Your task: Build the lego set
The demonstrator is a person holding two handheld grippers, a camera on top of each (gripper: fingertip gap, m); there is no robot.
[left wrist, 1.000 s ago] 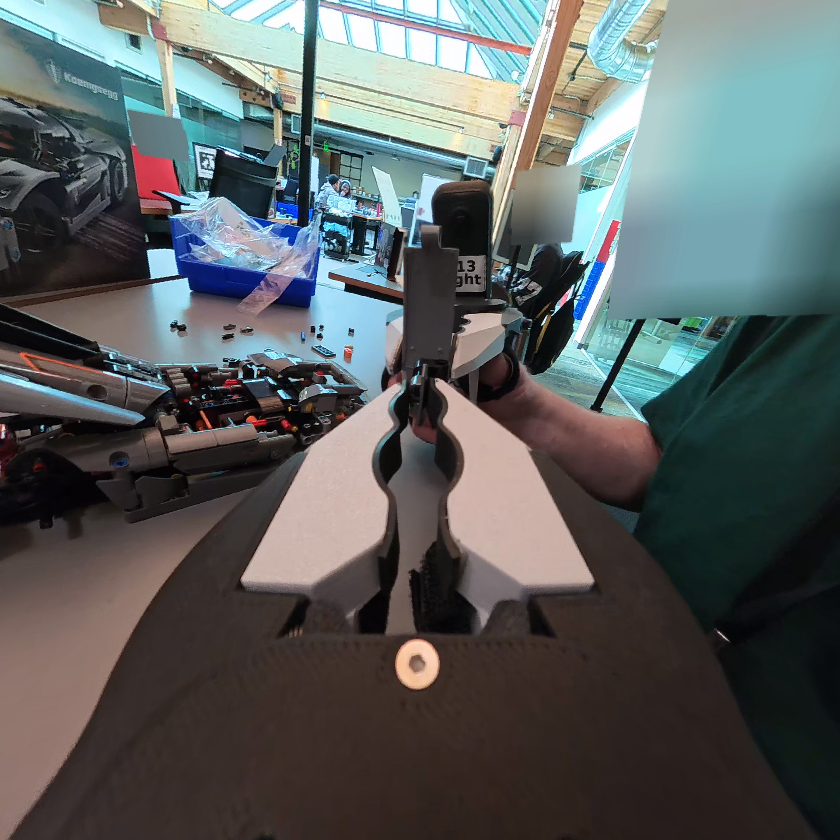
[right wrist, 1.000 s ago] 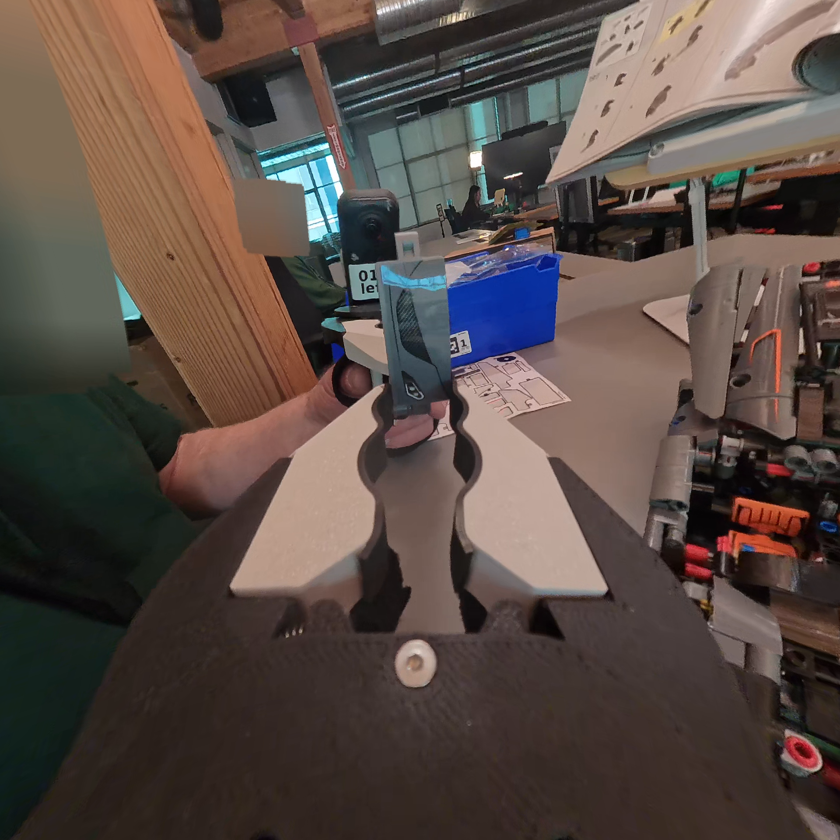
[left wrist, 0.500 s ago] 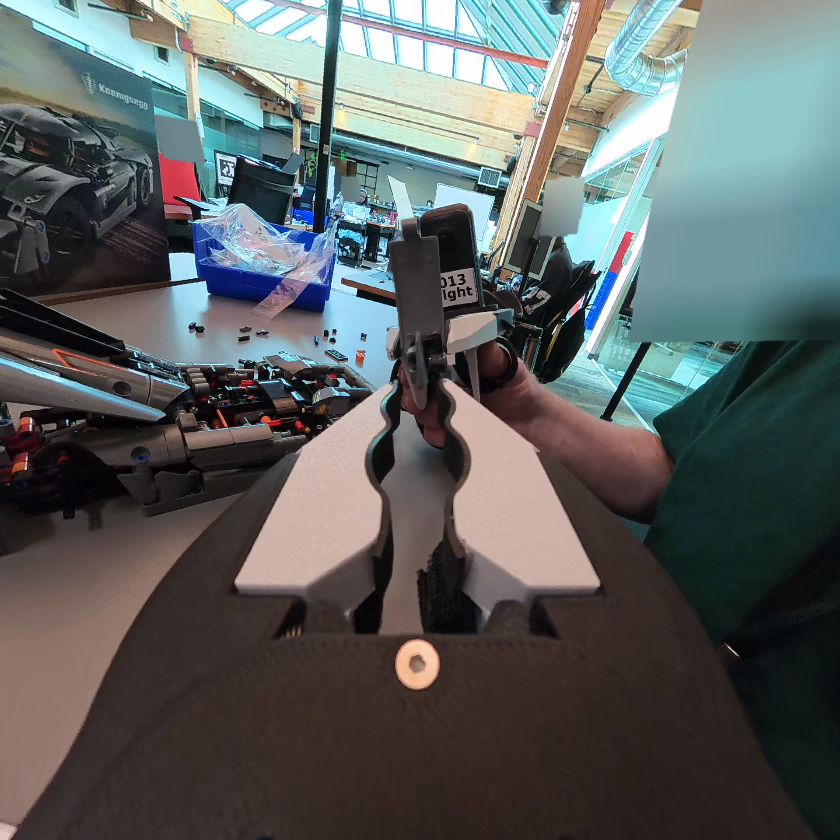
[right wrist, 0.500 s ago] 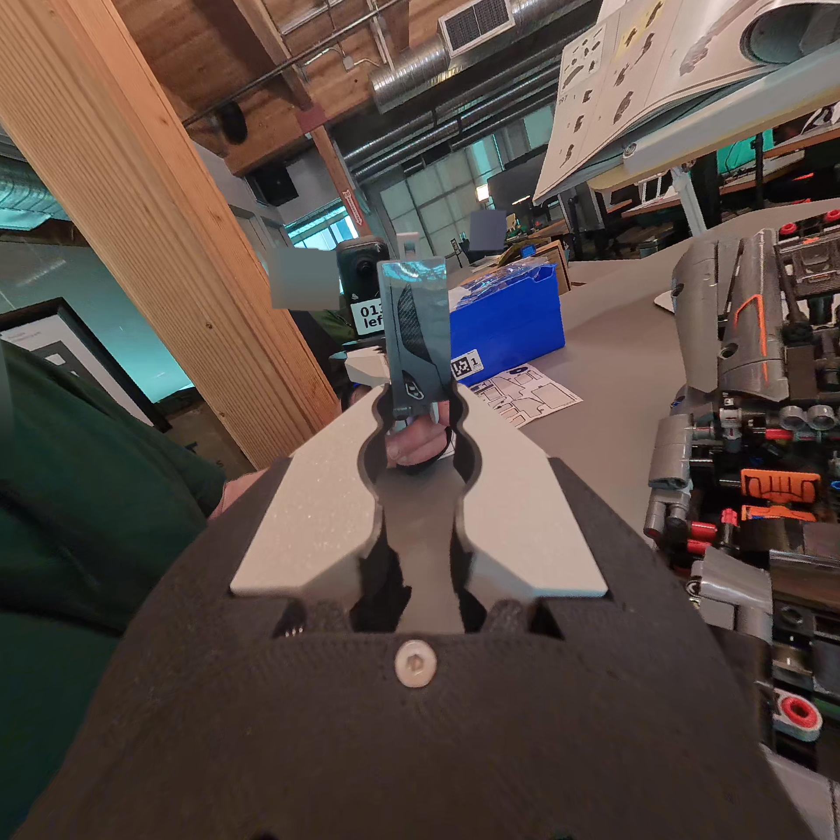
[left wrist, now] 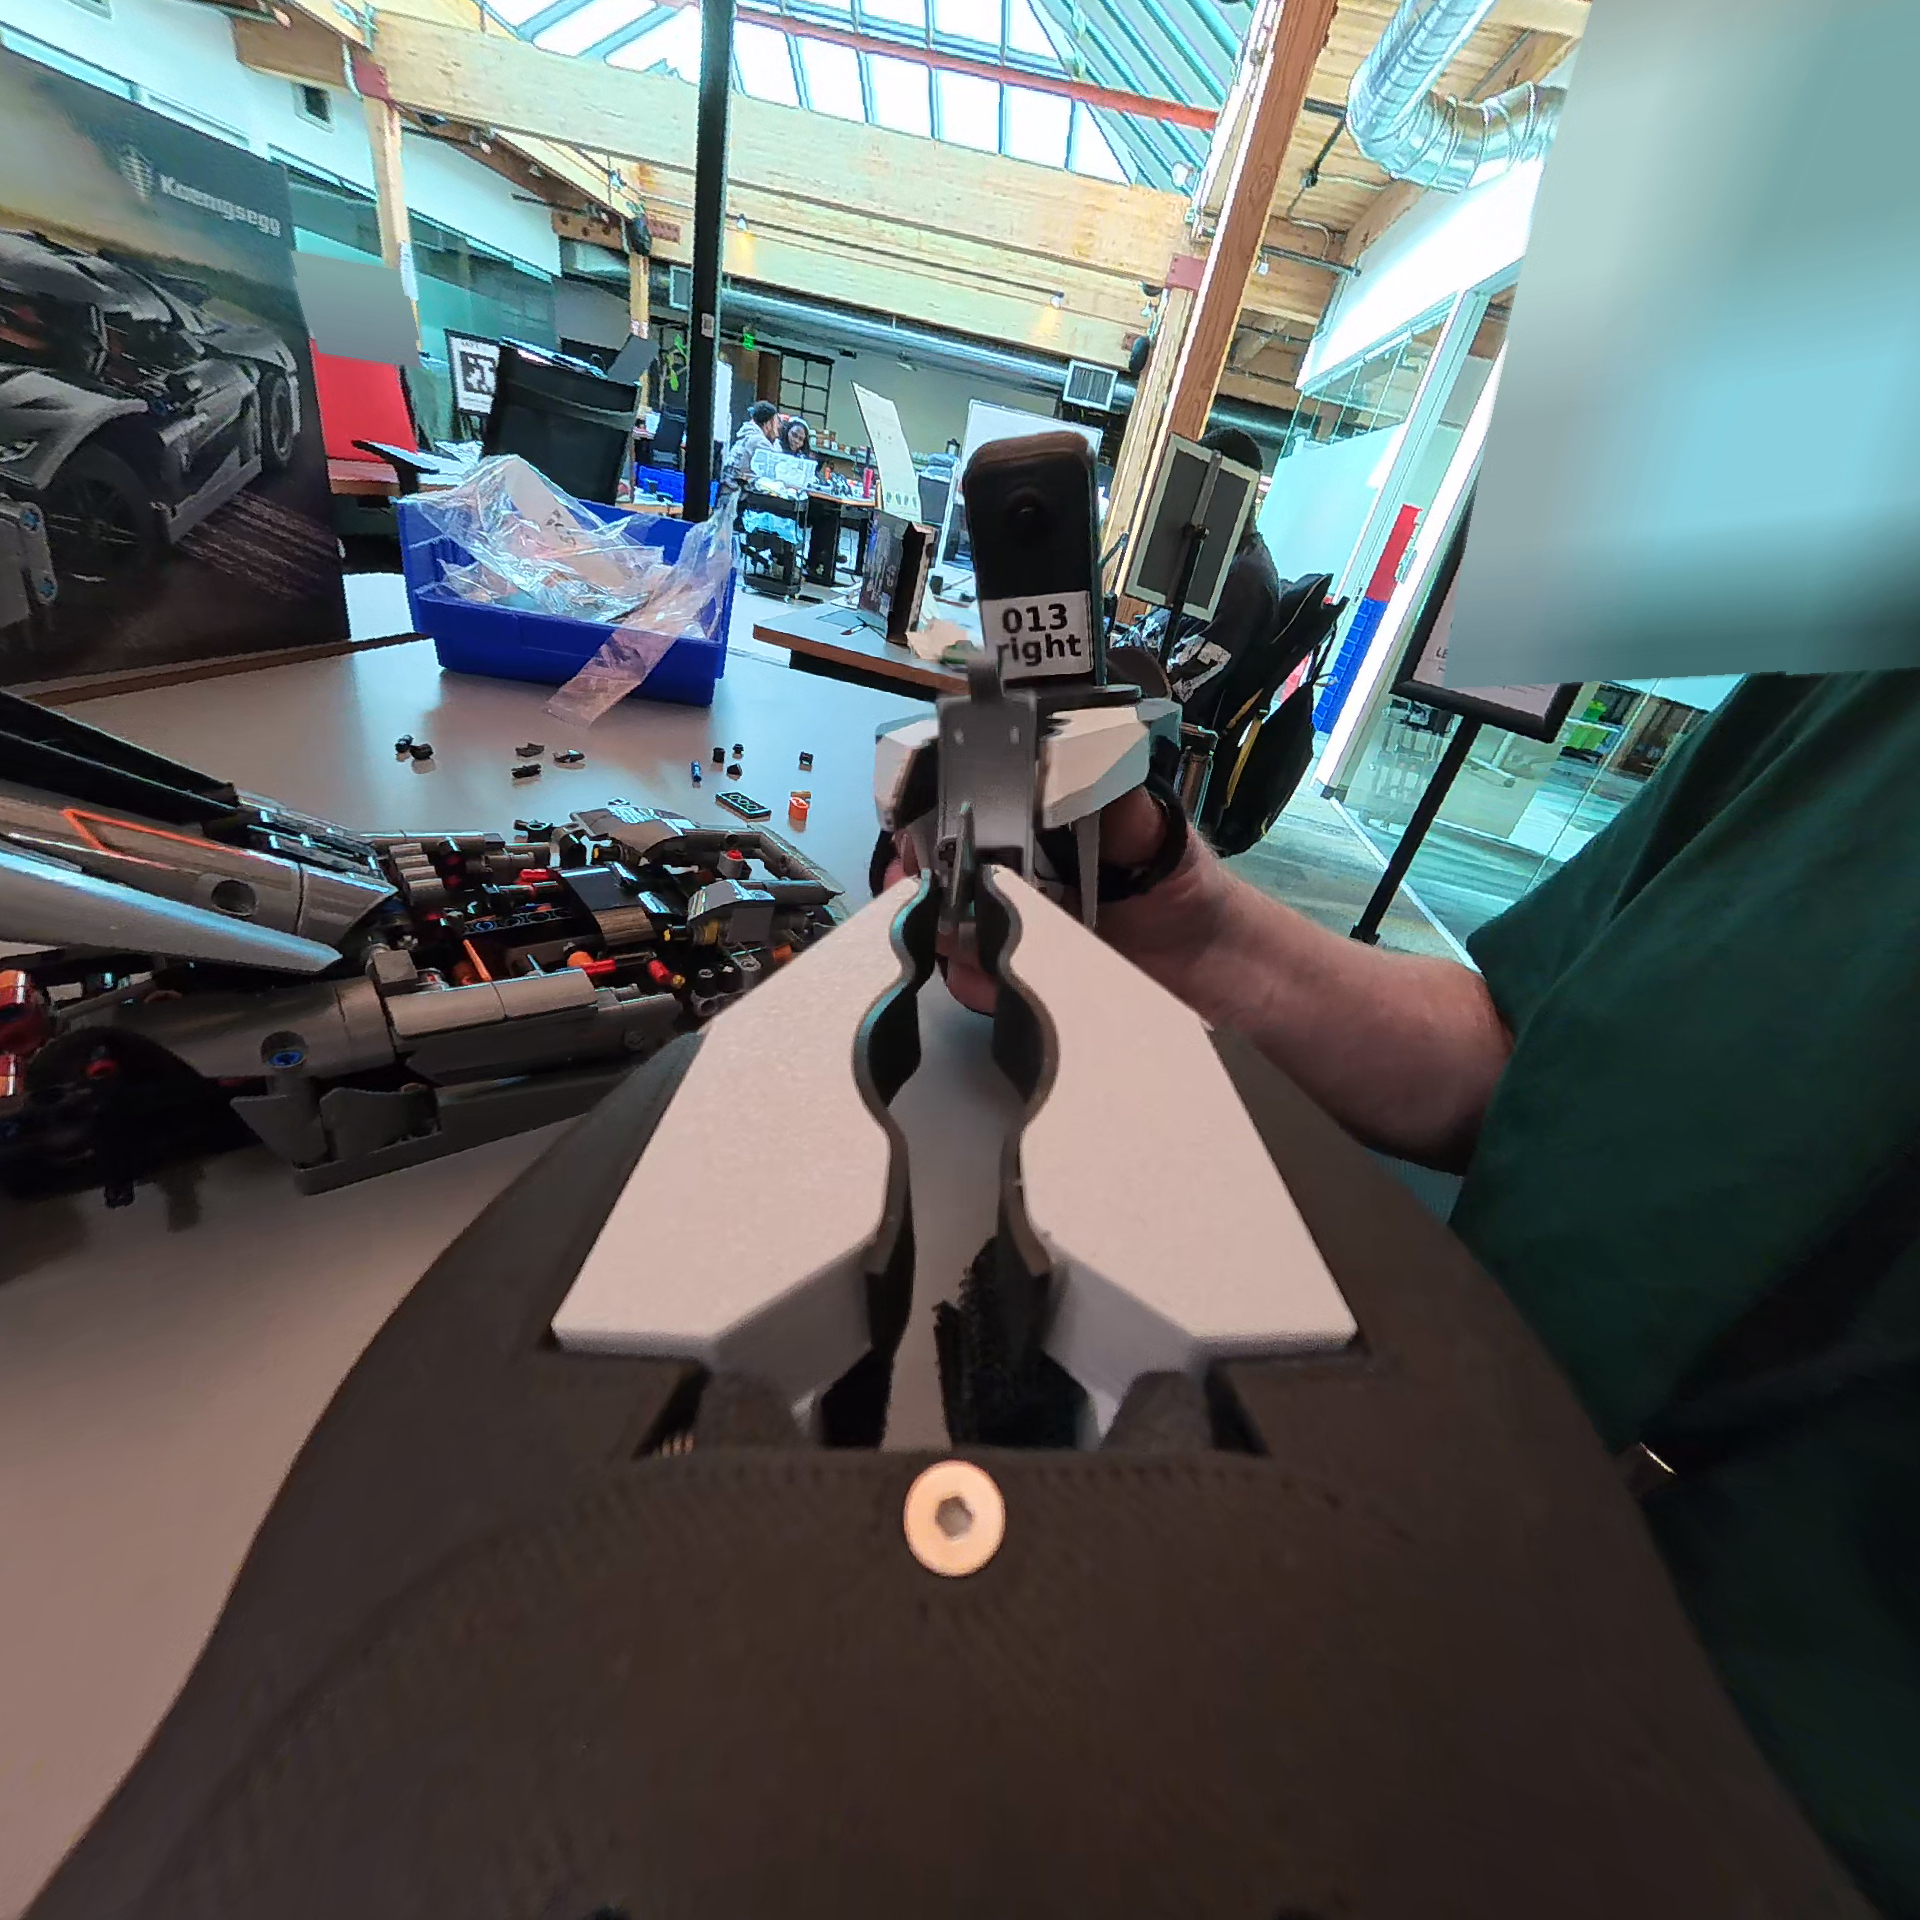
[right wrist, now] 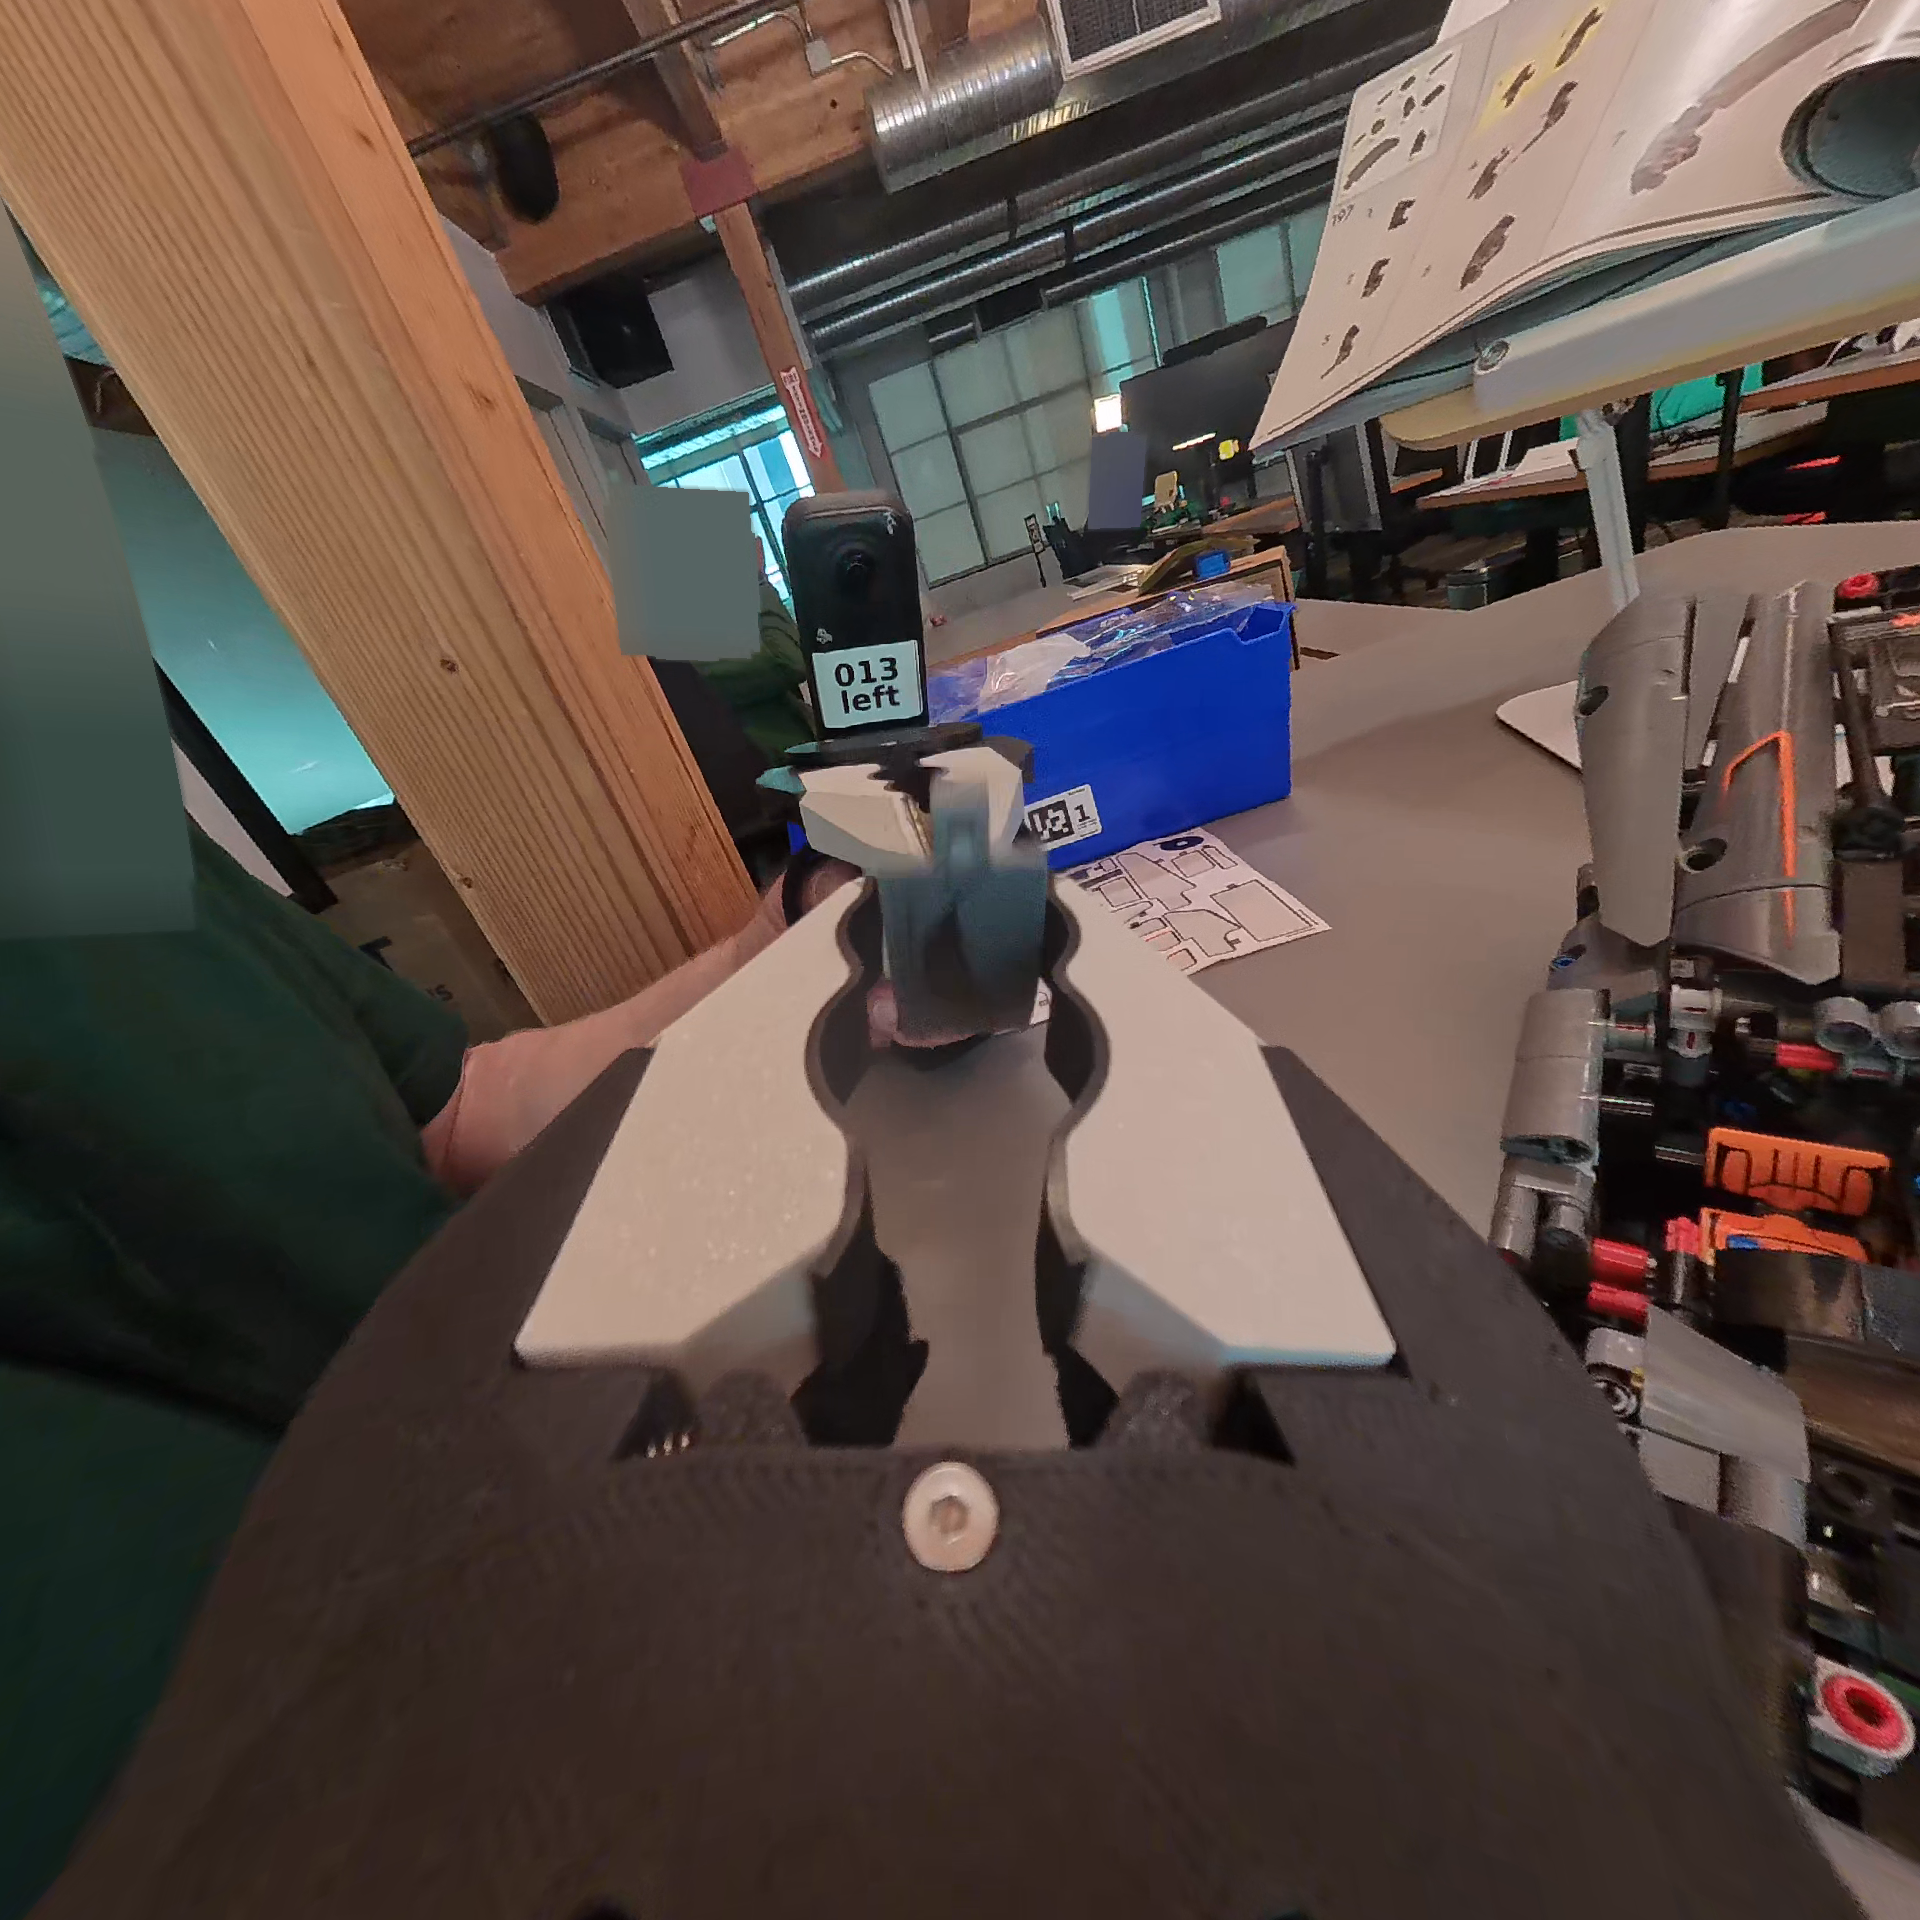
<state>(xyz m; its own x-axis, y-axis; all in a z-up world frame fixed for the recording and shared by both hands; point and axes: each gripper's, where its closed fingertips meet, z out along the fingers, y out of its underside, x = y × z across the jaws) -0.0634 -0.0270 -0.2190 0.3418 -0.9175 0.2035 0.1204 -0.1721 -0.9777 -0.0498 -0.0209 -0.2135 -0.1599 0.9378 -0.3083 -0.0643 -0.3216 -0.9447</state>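
A grey Lego panel [left wrist: 985,781] is held in the air between my two grippers, which face each other. My left gripper [left wrist: 957,885] is shut on the panel's thin lower edge. My right gripper [right wrist: 957,914] is shut across the panel's width [right wrist: 961,935], and the panel looks tilted and foreshortened there. The part-built grey and black Lego car [left wrist: 416,956] lies on the table to the left of my left gripper. It also shows in the right wrist view [right wrist: 1745,935], to the right of my right gripper. The person's hands grip both handles.
A blue bin [left wrist: 582,639] with plastic bags and several small loose pieces [left wrist: 623,758] lie beyond the car. In the right wrist view a blue bin [right wrist: 1153,727], a sticker sheet [right wrist: 1205,904], an instruction booklet [right wrist: 1610,156] on a stand, and a wooden post [right wrist: 364,520] show. The grippers are tip to tip, or close to it.
The panel has turned from upright to tilted between the grippers. Both grippers have stayed shut on it and shifted slightly.
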